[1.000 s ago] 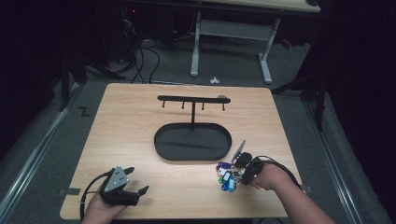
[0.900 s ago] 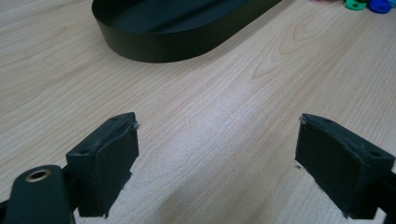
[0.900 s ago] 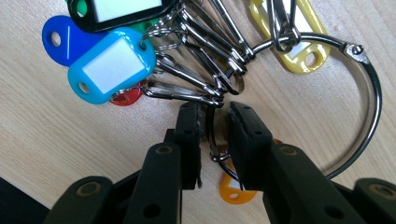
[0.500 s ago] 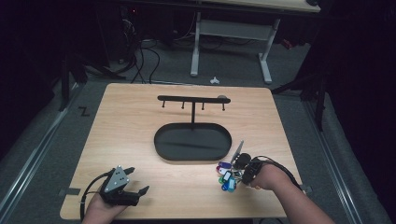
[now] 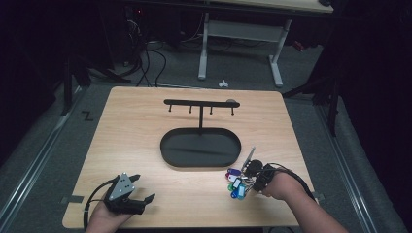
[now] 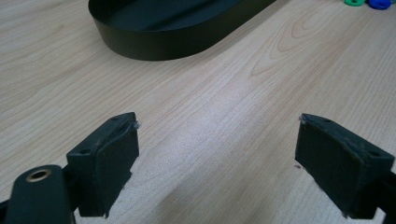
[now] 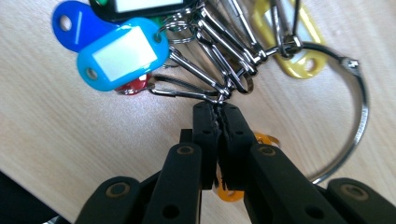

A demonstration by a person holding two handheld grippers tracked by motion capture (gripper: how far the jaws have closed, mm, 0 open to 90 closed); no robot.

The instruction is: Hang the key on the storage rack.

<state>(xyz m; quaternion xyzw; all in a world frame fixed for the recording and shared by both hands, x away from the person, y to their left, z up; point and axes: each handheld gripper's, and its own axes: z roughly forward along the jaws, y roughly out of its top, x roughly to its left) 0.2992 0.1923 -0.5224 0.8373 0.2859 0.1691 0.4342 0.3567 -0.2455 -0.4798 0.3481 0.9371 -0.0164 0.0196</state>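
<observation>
A dark room is surrounding a pale wood-grain desk (image 5: 145, 145), with cables trailing over the grey floor (image 5: 53, 145) behind its far edge and the white legs of another desk (image 5: 238, 34) standing beyond. Near the middle of the desk a matte black oval tray (image 5: 200, 147) with a low smooth wall is sitting, and a thin black post is rising from its far side to a straight crossbar (image 5: 201, 103) with small pegs hanging under it.

By the near left corner the left tool (image 5: 141, 189) is resting low over bare wood, its two black padded jaws standing wide apart with nothing between them; in the left gripper view the tray wall (image 6: 187, 42) is curving across ahead of it.

Toward the near right corner, just off the tray's right end, a bunch of keys (image 5: 239, 180) is lying on the wood: bright plastic tags in blue (image 7: 122, 52), dark blue, yellow (image 7: 292, 32), red and orange, shiny metal clips and a large steel ring (image 7: 359, 112). The right tool (image 7: 218, 112) is pressing its jaws together on one wire clip of that bunch.
</observation>
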